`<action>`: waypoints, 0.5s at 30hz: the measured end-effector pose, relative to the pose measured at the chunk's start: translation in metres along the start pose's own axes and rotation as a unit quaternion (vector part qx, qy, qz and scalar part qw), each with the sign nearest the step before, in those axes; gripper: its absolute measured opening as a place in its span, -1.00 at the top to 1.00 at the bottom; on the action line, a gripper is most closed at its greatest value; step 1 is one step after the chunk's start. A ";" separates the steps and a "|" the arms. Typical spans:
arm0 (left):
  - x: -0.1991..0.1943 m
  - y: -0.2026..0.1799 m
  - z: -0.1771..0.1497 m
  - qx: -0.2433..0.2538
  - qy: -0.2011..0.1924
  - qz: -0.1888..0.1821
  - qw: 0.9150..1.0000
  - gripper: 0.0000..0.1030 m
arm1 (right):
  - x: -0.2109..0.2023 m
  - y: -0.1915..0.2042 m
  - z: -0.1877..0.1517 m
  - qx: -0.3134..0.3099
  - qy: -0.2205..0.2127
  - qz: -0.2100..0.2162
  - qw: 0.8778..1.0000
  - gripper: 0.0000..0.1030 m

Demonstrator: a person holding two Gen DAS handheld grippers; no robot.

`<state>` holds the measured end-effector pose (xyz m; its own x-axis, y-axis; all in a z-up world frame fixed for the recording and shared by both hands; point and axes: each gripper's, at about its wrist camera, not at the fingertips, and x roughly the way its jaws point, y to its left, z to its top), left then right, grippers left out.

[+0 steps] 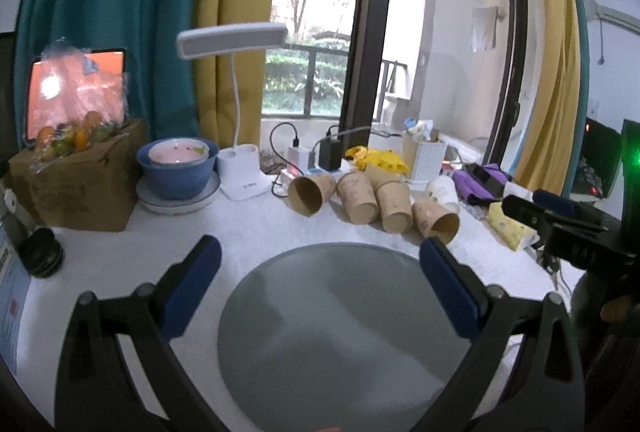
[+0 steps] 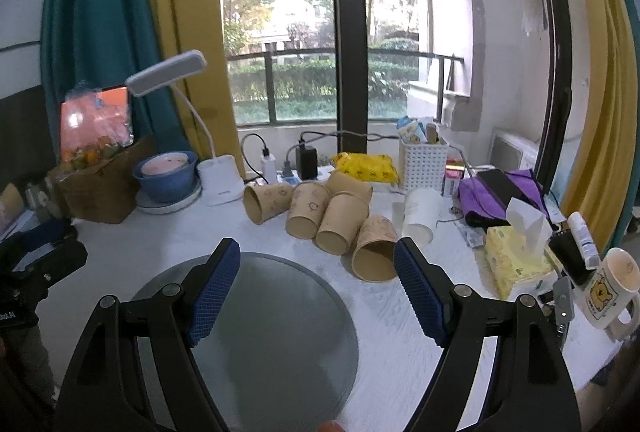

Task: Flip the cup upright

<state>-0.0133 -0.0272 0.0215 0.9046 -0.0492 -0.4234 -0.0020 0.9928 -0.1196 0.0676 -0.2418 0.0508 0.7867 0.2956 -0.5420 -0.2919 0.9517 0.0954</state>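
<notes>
The nearest paper cup (image 2: pixel 374 252) lies on its side on the surface just ahead of the right hand-held gripper (image 2: pixel 316 292), mouth toward it; both it and the left hand-held gripper (image 1: pixel 320 284) gape, empty, the left farther off.

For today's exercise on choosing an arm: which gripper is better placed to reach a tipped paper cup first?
Probably the right gripper: it is open, and the nearest brown cup lies just beyond its right finger. The left gripper, also open, faces the grey round mat, cups farther back.
</notes>
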 end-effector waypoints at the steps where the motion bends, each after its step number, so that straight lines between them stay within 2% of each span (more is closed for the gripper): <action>1: 0.008 0.002 0.003 0.003 0.005 -0.001 1.000 -0.95 | 0.007 -0.003 0.002 0.003 0.004 -0.002 1.000 -0.59; 9: 0.090 0.001 0.025 0.031 0.065 -0.012 0.997 -0.95 | 0.066 -0.029 0.021 0.020 0.035 -0.005 0.999 -0.59; 15: 0.153 -0.001 0.042 0.062 0.092 -0.018 0.994 -0.95 | 0.113 -0.040 0.031 0.022 0.054 -0.002 0.998 -0.59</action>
<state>0.1429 -0.0311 -0.0054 0.8096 -0.0930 -0.5796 0.0919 0.9953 -0.0313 0.1848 -0.2438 0.0121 0.7237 0.2826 -0.6296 -0.2624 0.9565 0.1276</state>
